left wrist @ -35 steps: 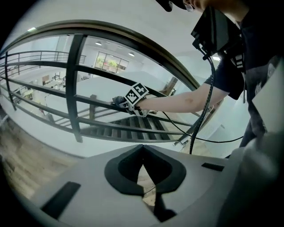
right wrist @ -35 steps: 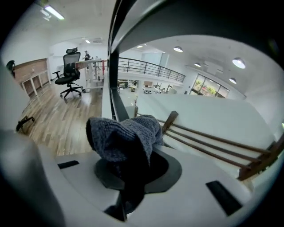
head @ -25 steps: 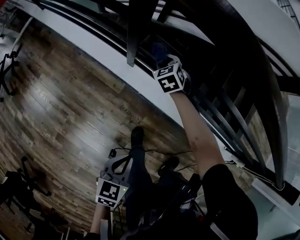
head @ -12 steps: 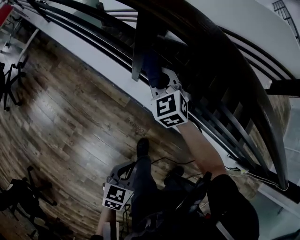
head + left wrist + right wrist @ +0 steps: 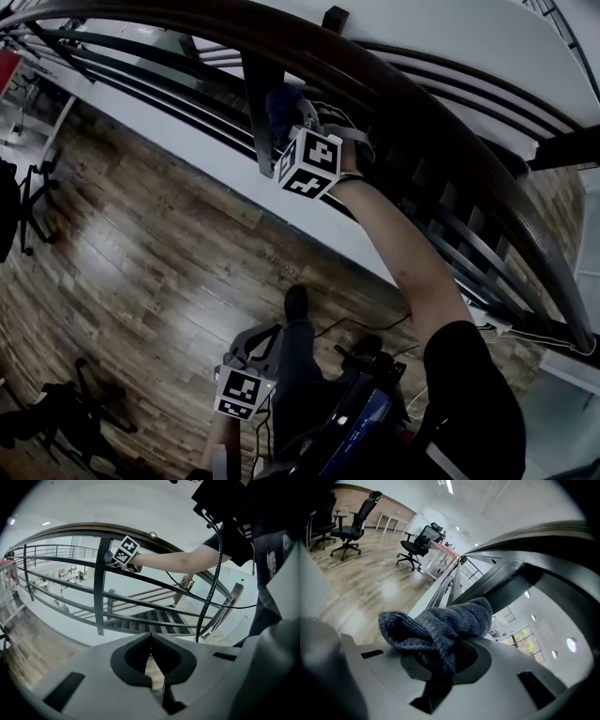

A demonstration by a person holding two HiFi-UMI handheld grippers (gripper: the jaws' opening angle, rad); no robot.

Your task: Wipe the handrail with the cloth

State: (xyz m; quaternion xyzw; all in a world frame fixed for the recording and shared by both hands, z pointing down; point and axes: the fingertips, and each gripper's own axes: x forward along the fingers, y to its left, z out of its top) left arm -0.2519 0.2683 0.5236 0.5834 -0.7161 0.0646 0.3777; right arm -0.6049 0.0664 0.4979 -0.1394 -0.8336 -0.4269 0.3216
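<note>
- Blue-grey knitted cloth [image 5: 440, 623]: bunched, pinched between the jaws of the right gripper [image 5: 296, 117], loose folds spilling over both pads.
- Right gripper: arm outstretched, raised to the underside of the dark curved handrail [image 5: 412, 94], just beside an upright post [image 5: 258, 103]; contact of cloth with rail not clear.
- Left gripper [image 5: 151, 639]: jaws pressed together, nothing between them; held low by the person's body, well apart from the rail.
- Wood-plank floor [image 5: 122, 253] below.
- Black office chairs [image 5: 415, 545] in the background.
</note>
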